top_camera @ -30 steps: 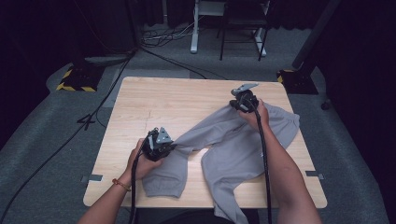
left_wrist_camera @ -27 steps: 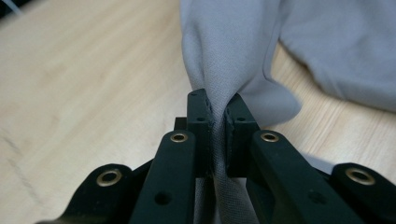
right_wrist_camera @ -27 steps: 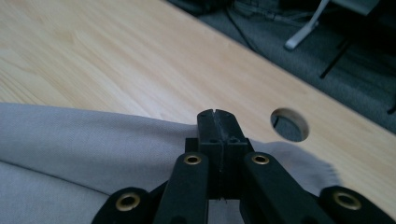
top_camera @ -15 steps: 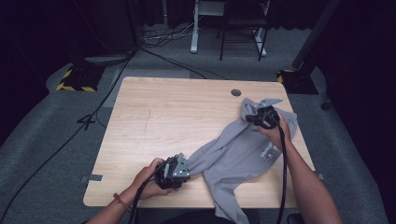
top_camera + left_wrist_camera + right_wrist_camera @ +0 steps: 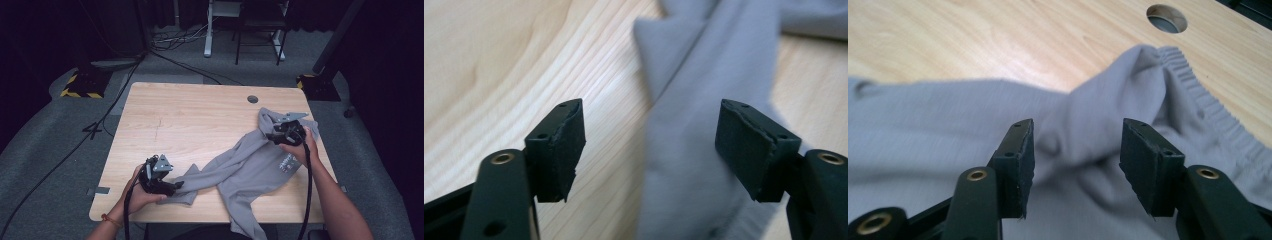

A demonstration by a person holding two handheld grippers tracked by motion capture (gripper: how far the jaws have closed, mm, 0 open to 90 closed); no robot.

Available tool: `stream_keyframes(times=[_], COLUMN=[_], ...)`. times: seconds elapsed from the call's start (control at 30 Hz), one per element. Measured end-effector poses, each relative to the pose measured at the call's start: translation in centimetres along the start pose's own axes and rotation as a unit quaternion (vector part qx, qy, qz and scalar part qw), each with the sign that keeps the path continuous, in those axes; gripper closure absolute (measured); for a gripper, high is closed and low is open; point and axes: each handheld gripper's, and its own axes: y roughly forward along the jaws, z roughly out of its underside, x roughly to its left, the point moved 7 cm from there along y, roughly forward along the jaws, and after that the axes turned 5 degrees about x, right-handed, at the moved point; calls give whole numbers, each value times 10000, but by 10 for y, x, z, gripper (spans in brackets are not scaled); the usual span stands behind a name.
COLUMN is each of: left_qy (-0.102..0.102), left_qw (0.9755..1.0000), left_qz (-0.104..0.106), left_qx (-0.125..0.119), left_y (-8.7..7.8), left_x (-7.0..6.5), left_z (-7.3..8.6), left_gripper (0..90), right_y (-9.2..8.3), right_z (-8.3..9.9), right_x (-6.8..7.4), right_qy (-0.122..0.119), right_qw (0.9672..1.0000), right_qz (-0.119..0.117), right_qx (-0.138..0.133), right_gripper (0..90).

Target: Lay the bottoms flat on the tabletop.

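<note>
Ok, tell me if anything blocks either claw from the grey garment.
Nothing visible does. The left claw stands open over the grey garment, and the right claw is open just above its bunched fabric.

I see a pale wood-grain worktop (image 5: pixel 190 125), rectangular with rounded corners, standing on grey carpet. Near its far edge, right of centre, there is a round cable hole (image 5: pixel 252 99). A grey sweatshirt (image 5: pixel 250 170) lies crumpled across the right and near part of the worktop, one sleeve stretched toward the near left, and part of it hangs over the near edge. I can make out a small printed mark (image 5: pixel 286 162) on the fabric. The left and far stretches of the wood lie bare.
</note>
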Motion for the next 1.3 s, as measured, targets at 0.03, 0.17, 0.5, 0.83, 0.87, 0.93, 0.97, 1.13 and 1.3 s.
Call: stream_keyframes(times=[0.03,0.17,0.5,0.83,0.87,0.93,0.97,1.13,1.3], left_qy=[10,-11,98,164,90,-62,-104,-54,639], left_qw=[10000,9999,9993,9993,9994,9996,9996,10000,9973], left_qz=[37,116,281,-48,-82,-55,-71,11,298], left_qx=[70,81,205,338,324,279,269,36,-195], left_y=[3,11,33,21,19,15,13,3,-1], left_x=[3,13,21,21,23,28,31,23,-32], left_z=[1,-4,-25,-10,-7,-1,2,6,-9], left_gripper=[326,378,639,900,900,900,900,834,640], right_y=[4,26,66,75,74,69,65,55,49], right_z=[-5,-18,-25,-17,-16,-16,-15,-6,-15], right_x=[-1,-22,-60,-93,-99,-111,-118,-142,-122], right_qy=[31,289,819,725,768,1007,1117,1578,1464], right_qw=[10000,9986,9943,9917,9902,9864,9841,9658,9837], right_qz=[15,413,306,886,1015,1227,1329,2013,1047], right_qx=[20,182,605,586,574,435,364,427,-34], right_gripper=[458,439,611,892,893,895,895,779,539])
